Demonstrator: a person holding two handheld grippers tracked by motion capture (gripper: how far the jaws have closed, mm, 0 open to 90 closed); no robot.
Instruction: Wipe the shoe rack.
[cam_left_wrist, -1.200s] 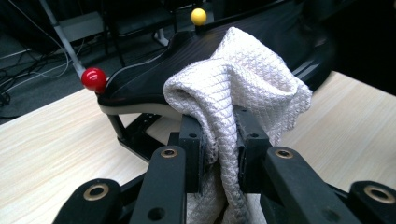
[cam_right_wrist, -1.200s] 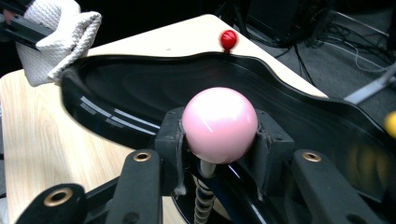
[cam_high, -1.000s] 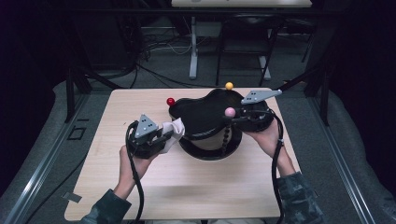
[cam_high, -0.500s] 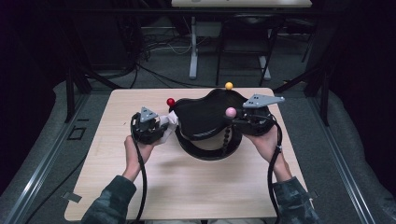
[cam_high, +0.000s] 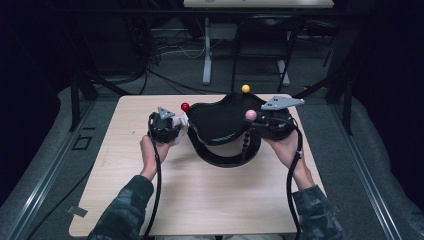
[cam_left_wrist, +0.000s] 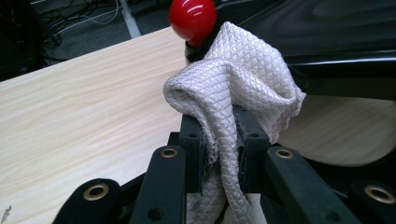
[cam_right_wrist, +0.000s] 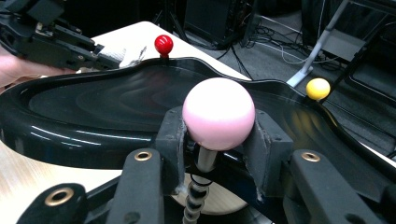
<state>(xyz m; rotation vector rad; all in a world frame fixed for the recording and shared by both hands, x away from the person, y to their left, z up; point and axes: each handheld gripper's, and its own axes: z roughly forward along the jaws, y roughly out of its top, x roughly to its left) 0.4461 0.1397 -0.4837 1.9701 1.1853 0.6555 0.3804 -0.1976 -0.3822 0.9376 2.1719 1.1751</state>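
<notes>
A glossy black curved tray (cam_high: 220, 120) stands raised on a black ring base (cam_high: 225, 155) at the table's middle. Three ball-topped knobs stick up around it: red (cam_high: 185, 106) at the left, yellow (cam_high: 245, 88) at the back, pink (cam_high: 250, 115) at the right. My left gripper (cam_high: 179, 125) is shut on a bunched white cloth (cam_left_wrist: 233, 88), held against the tray's left rim just under the red ball (cam_left_wrist: 192, 17). My right gripper (cam_right_wrist: 217, 135) is shut on the pink ball (cam_right_wrist: 218, 113), on its black beaded stem (cam_right_wrist: 194, 198).
The pale wooden table (cam_high: 200, 195) has bare room in front of the tray and at the left. Beyond the far edge are dark stands, cables and a white pole (cam_high: 206, 50). Metal rails run along both sides of the floor.
My left hand has carried the cloth away from me and toward the red ball, down to the tray's left rim. The right hand and pink ball have stayed put.
</notes>
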